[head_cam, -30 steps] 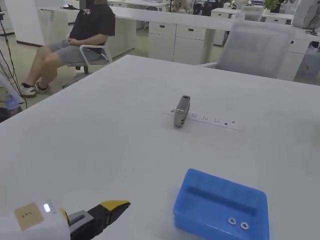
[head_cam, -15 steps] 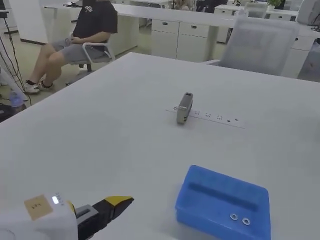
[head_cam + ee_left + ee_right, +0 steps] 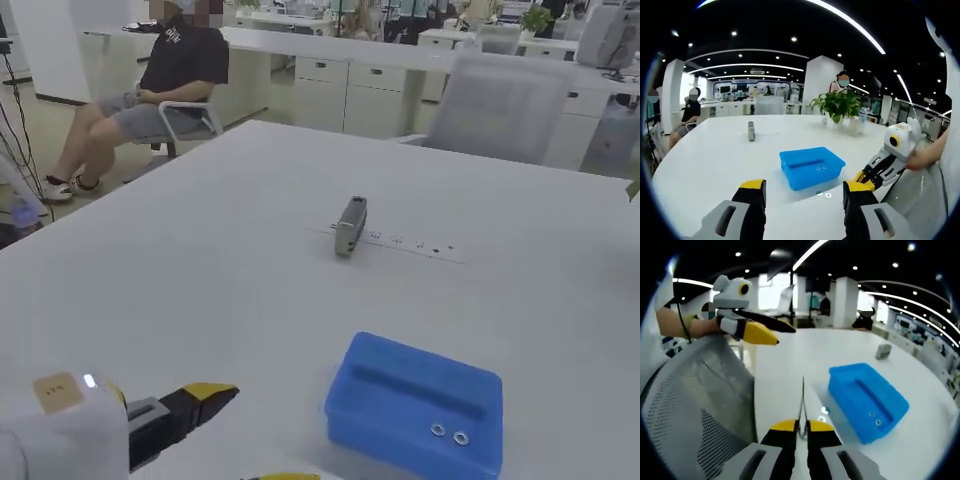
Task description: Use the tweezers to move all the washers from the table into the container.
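Though illegible, hand-held gripper label

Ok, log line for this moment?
left gripper open, empty | right gripper shut on tweezers | container holds two washers | two more washers on table near it

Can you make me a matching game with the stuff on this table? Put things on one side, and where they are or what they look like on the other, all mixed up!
Things
1. container
2. tweezers
3. left hand-held gripper
4. two loose washers

Descriptions
A. open, with nothing between its jaws
B. lying on the table right beside the container
C. blue, with two washers inside
D. pinched in the shut right hand-held gripper

Right pairs: 1-C, 2-D, 3-A, 4-B
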`<state>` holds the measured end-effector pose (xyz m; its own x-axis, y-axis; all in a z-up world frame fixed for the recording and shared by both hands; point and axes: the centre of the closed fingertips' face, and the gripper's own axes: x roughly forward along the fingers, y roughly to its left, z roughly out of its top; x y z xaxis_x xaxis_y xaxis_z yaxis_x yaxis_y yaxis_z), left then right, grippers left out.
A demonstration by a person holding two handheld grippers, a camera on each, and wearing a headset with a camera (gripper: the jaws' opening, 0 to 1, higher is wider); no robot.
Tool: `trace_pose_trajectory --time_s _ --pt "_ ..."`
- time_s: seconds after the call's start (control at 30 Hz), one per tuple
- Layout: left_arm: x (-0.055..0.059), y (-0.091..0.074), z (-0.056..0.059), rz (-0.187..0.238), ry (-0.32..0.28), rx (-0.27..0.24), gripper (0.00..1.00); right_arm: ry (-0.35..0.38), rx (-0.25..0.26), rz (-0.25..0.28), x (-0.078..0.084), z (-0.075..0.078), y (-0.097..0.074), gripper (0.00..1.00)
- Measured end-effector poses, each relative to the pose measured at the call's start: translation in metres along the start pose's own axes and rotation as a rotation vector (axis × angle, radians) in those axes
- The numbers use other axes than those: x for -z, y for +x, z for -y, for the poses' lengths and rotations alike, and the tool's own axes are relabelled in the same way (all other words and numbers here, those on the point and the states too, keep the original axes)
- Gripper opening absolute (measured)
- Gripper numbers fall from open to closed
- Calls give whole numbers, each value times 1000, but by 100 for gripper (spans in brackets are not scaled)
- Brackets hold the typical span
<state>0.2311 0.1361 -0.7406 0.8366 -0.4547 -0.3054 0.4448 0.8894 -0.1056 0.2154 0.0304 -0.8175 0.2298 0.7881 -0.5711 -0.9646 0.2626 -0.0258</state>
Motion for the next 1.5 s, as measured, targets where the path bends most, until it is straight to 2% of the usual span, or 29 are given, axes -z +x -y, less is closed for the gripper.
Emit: trace_pose_trajectory --time_s 0.07,0.2,0.33,0.47,0.57,0.67,0.8,0.9,1.0,1.13,1.23,1.43,1.5 --pt "-4 -2 -2 21 -3 -10 63 -28 3 -5 -1 -1 1 3" --pt "-9 -6 -6 59 -25 -32 66 -11 3 12 -1 1 2 3" --pt "-8 -4 -3 50 -7 -39 66 -10 -1 7 -1 0 1 3" --pt "-2 -2 -1 12 20 -30 66 -9 3 5 -1 1 3 3" --pt "-3 -2 1 17 19 -19 66 -12 0 6 -2 -1 5 3" --pt "-3 -2 4 22 -8 6 66 -3 -4 17 -1 -3 3 4" --pt "-4 -3 3 30 5 2 66 -5 5 17 -2 -3 4 4" --pt "-5 -4 3 39 -5 12 66 -7 8 13 -2 -3 5 4" --pt "-3 -3 3 33 1 14 65 -9 12 8 -1 -3 3 4" --pt "-5 -3 3 42 16 18 65 40 25 0 1 0 -2 3" --pt "-10 -5 1 67 -4 21 65 89 27 6 1 2 -3 3" --pt "-14 -5 0 92 -18 19 66 129 41 5 1 3 -3 3" --pt "-13 -5 0 90 -19 18 66 226 57 25 1 6 -3 3"
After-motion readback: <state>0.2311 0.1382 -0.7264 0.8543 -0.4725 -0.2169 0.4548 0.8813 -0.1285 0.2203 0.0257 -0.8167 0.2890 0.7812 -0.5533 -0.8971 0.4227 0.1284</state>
